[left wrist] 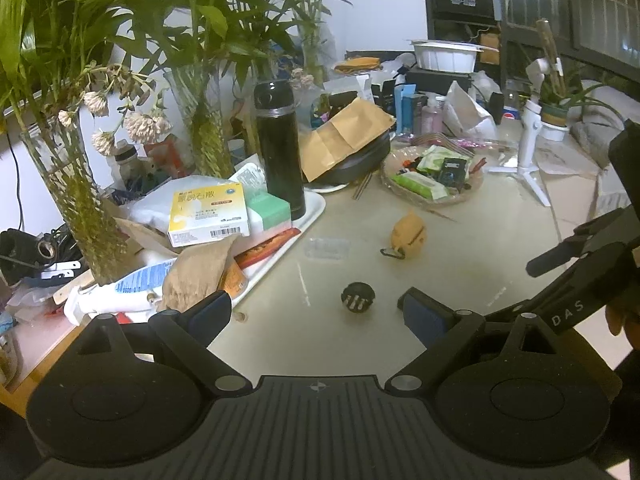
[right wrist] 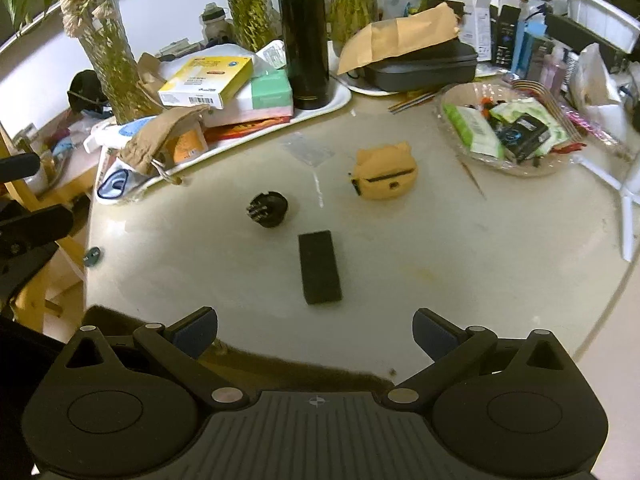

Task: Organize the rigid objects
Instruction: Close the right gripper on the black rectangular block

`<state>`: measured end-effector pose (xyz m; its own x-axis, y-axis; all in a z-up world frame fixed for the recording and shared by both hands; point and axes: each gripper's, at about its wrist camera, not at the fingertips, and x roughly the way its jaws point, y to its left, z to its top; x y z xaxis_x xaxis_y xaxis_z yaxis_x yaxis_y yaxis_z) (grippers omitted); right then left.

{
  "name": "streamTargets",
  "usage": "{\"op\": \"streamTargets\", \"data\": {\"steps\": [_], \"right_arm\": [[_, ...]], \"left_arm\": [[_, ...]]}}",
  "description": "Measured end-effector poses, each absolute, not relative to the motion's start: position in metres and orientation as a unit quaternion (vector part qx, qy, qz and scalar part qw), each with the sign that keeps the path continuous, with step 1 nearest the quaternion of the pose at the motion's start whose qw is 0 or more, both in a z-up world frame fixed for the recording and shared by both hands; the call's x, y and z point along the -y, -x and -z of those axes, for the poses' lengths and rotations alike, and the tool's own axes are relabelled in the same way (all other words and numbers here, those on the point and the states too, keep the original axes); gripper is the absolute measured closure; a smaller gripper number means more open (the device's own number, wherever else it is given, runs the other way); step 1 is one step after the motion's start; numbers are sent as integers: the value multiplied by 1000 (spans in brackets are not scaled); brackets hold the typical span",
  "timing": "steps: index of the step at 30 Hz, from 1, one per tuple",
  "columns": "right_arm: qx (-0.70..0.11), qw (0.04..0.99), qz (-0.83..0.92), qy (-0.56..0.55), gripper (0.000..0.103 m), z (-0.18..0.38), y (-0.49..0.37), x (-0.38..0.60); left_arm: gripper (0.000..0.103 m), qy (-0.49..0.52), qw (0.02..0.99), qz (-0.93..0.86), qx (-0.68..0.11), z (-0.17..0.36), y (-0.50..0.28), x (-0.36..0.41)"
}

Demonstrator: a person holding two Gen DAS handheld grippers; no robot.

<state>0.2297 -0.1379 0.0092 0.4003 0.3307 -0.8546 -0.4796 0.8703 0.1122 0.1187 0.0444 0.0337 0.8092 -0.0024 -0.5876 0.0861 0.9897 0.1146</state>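
With the jaws of both the left gripper [left wrist: 318, 310] and right gripper [right wrist: 316, 330] spread and empty, the stiff, light-looking black block [right wrist: 320, 266], lying on the bench [right wrist: 460, 248], is best taken across its narrow sides

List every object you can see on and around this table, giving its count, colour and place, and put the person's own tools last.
round cap: one, black, bare middle of table
flat block: one, black, just in front of the cap
cat-shaped case: one, orange, right of the cap
flask: one, black, upright on white tray
boxes: yellow one stacked on green one, on the tray
cloth pouch: one, brown, tray's front edge
basket: one, clear, packets inside, right side
glass vases: several, green stems, along the back
left gripper: black, open, empty
right gripper: black, open, empty
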Motion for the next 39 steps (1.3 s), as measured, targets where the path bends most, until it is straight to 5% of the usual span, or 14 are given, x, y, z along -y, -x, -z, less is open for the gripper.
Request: {"op": "streamTargets", "data": {"steps": [9,31,39], "right_arm": [[-493,830,-247,84,2,7,-249,120],[-528,802,-233,156,66,69,-292,81],[-531,802,-233,142,69,70,-293,83]], "left_arm": [[9,-59,946,29,-319,-15,-133,-54],[9,-7,943,0,-333,-1,-144,-79],[9,-1,944,16,-328,-4,-146,-78]]}}
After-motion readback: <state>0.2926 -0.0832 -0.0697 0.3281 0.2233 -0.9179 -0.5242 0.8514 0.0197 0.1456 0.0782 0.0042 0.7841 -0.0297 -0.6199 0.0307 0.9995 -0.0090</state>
